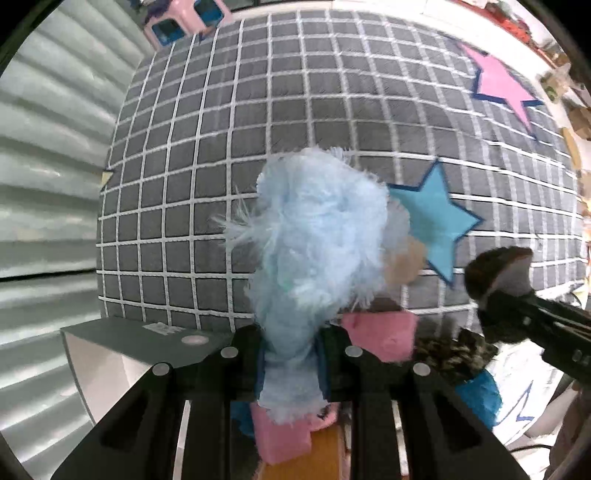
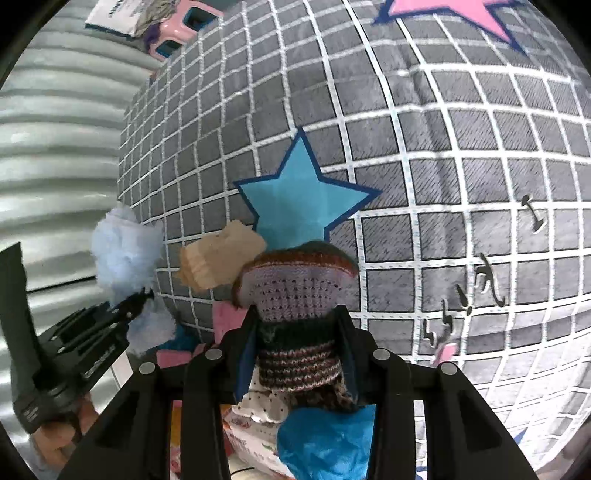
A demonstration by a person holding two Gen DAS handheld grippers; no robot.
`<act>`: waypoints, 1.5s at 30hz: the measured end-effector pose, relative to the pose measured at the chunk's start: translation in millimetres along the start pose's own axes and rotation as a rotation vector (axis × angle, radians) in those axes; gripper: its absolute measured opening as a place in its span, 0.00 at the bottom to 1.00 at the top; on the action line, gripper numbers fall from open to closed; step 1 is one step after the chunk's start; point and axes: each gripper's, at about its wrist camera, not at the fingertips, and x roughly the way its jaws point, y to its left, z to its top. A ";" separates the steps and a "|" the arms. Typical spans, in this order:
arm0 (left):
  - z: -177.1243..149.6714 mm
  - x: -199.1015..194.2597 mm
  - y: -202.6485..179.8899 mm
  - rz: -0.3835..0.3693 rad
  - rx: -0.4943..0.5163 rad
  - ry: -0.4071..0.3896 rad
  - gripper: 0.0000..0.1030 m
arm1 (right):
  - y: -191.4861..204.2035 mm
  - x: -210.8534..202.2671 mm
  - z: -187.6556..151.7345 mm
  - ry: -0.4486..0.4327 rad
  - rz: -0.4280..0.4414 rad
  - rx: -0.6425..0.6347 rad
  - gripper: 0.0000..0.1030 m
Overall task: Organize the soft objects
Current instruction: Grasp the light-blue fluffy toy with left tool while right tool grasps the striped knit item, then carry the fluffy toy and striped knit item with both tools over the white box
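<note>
My left gripper point(image 1: 291, 354) is shut on a fluffy light-blue soft piece point(image 1: 317, 236), held up in front of a grey grid-patterned cushion point(image 1: 258, 110). It also shows in the right wrist view point(image 2: 125, 251), at the left. My right gripper point(image 2: 295, 332) is shut on a striped knitted piece point(image 2: 295, 291), brown, lilac and dark. That piece shows in the left wrist view point(image 1: 498, 273) at the right. Below the grippers lie pink point(image 1: 384, 332), tan point(image 2: 221, 258) and bright blue point(image 2: 325, 443) soft pieces.
The cushion bears a blue star point(image 2: 303, 195) and a pink star point(image 1: 502, 85). A corrugated grey wall point(image 1: 48, 184) stands at the left. A pink stool point(image 1: 184, 22) is at the top. A grey box edge point(image 1: 140, 339) sits at lower left.
</note>
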 end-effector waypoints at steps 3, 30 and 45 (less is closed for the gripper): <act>-6.9 -22.0 -14.8 0.002 0.016 -0.026 0.23 | 8.4 -17.5 -9.1 -0.029 -0.017 -0.048 0.40; -128.4 -130.8 -26.4 0.013 -0.073 -0.183 0.23 | 48.3 -84.6 -75.4 -0.146 -0.056 -0.355 0.40; -203.1 -128.8 -37.7 -0.088 0.098 -0.204 0.23 | 28.0 -76.8 -169.1 -0.163 -0.118 -0.237 0.40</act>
